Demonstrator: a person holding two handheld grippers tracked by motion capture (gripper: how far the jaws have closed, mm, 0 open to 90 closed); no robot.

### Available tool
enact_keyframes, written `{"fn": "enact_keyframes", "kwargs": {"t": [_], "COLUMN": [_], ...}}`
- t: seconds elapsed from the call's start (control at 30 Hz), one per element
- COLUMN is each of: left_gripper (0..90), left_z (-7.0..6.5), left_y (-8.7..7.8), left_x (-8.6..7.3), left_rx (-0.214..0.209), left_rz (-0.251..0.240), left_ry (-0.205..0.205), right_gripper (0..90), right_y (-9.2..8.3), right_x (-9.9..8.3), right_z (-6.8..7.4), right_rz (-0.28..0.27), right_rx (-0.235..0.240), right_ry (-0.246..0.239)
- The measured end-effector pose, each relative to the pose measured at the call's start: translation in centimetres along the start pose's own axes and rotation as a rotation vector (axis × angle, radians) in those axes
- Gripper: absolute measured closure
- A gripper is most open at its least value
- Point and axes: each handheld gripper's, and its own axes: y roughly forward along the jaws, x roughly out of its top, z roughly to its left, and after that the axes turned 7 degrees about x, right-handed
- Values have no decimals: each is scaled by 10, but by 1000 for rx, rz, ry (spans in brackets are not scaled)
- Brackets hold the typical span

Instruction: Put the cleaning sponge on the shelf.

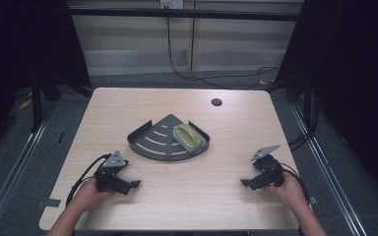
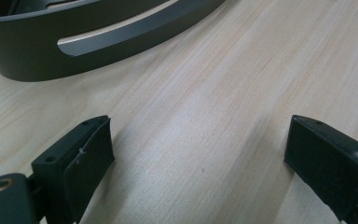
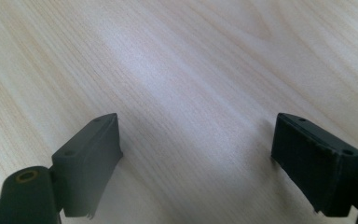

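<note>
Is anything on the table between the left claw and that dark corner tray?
Nothing visible. Bare table lies between the open left claw and the tray's curved front wall. The yellowish object sits inside the tray, on its right side.

A pale wooden table (image 1: 128, 206) with rounded corners and a dark cable hole (image 1: 216, 102) stands on grey carpet (image 1: 325, 162). Behind it runs a light panelled wall (image 1: 128, 44), where black cables (image 1: 197, 76) trail down from a socket (image 1: 171, 4). Dark curtains (image 1: 354, 73) close both sides, and metal rails (image 1: 10, 172) line the floor.
</note>
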Motion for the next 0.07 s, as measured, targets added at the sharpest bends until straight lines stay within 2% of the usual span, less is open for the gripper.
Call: {"fn": "enact_keyframes", "kwargs": {"t": [0.07], "left_gripper": [74], "left_z": [0], "left_y": [0], "left_x": [0], "left_rx": [0], "left_rz": [1], "left_ry": [0], "right_gripper": [152], "right_y": [0], "right_x": [0], "right_z": [0], "right_rz": [4], "right_rx": [0], "right_ry": [-1]}}
